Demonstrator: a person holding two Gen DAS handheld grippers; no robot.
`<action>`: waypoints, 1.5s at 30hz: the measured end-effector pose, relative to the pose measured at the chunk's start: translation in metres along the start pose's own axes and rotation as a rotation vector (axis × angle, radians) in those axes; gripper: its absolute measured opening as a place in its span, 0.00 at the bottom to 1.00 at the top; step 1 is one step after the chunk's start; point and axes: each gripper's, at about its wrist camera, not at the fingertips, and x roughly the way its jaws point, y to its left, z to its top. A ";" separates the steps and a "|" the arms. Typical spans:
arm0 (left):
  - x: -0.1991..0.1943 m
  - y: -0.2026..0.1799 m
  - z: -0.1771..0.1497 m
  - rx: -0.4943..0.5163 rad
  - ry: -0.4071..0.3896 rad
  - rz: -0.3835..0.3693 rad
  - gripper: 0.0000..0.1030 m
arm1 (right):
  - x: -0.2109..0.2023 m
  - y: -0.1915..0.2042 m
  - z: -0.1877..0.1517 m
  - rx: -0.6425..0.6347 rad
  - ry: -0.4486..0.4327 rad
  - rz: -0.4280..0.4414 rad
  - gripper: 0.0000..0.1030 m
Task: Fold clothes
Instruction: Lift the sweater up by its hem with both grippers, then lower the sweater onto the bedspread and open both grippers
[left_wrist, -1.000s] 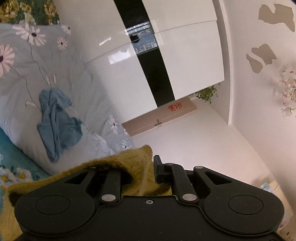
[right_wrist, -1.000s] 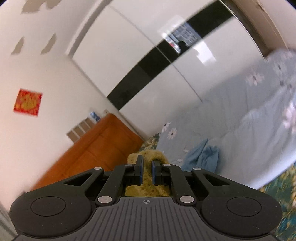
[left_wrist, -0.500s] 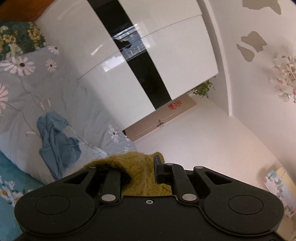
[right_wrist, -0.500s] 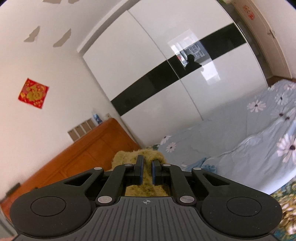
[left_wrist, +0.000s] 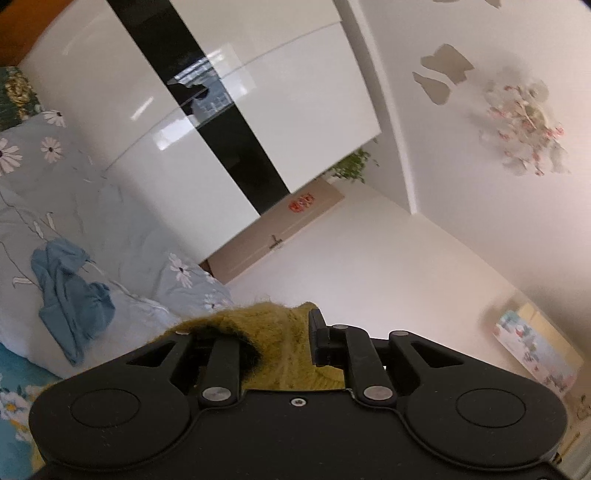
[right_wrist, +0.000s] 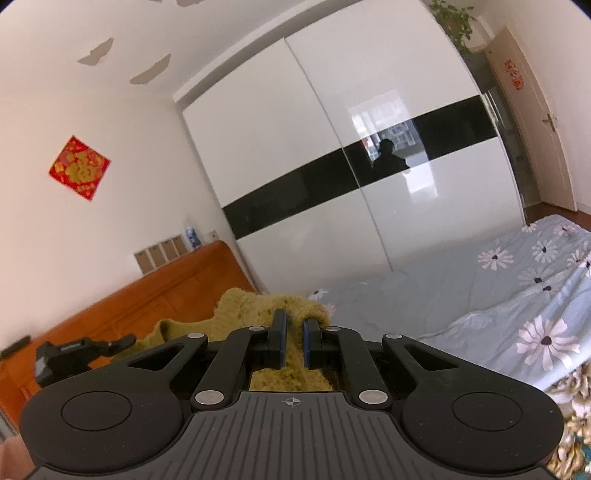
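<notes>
We hold the sweater (right_wrist: 258, 306) aloft, left claw (left_wrist: 280, 339) and right claw (right_wrist: 291, 343) each clamped on its upper edge; bed (right_wrist: 480, 295) below, ahead.

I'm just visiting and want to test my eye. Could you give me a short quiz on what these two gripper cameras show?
1. True or false: both grippers hold the same yellow knit.
2. What lies crumpled on the flowered quilt in the left wrist view? A) blue garment B) red towel C) white sock
3. Fill in: the wardrobe doors are white with a ___ band across them.

Key
1. True: the left gripper and right gripper are each shut on the knit.
2. A, the blue garment.
3. Black.
</notes>
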 end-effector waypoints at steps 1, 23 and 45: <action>-0.005 -0.005 -0.004 0.004 0.009 -0.006 0.14 | -0.010 0.001 -0.002 0.004 -0.004 0.001 0.07; 0.133 0.190 -0.084 -0.202 0.195 0.476 0.14 | 0.184 -0.190 -0.136 0.241 0.423 -0.383 0.06; 0.257 0.383 -0.105 -0.113 0.331 0.785 0.14 | 0.368 -0.325 -0.251 0.118 0.690 -0.542 0.06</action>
